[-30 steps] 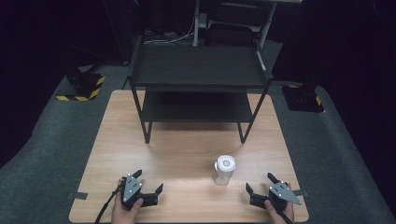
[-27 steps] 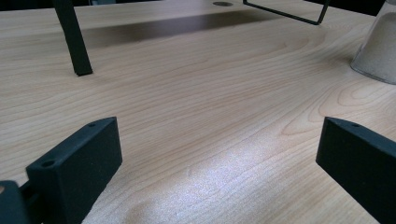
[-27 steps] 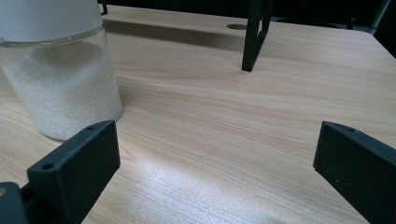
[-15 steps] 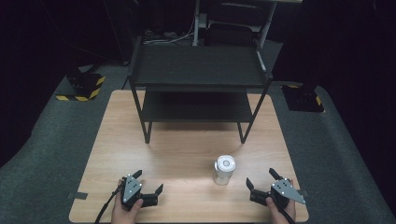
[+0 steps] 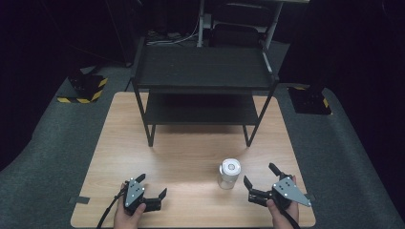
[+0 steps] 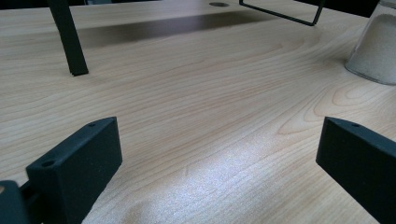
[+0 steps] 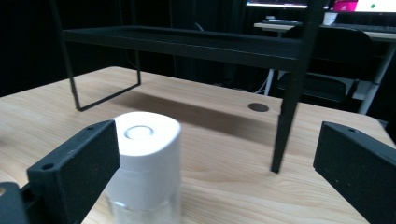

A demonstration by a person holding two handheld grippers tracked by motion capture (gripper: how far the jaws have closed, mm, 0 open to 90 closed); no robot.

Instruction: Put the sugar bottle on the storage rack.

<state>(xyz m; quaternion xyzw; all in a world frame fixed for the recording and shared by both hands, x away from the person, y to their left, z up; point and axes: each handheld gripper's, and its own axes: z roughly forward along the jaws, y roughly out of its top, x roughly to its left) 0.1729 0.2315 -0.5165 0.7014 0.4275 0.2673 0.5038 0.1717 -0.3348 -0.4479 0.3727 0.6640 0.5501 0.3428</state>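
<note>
Since the earlier frame, right claw (image 5: 258, 180) had shifted leftward toward the jar (image 5: 229, 173), while left claw (image 5: 152, 185) and jar held position. Right claw's jaws were spread wide and empty. The jar, one in count, stood upright just ahead and to the left of it, near but not touching; in the right gripper view the white-lidded jar (image 7: 144, 163) sat beside the left jaw rather than centred between the two. Judgement: the step in hand was the approach to grasp; to do it well, the claw should swing left to centre the jar between the jaws, stay level, and close on the body below the lid. Left claw's jaws were likewise spread, empty, over bare counter (image 5: 191, 157), with the jar's base (image 6: 376, 51) far ahead to its right. Beyond the jar stood one black two-tier shelf rack (image 5: 203, 71). Claws counted: two.
</note>
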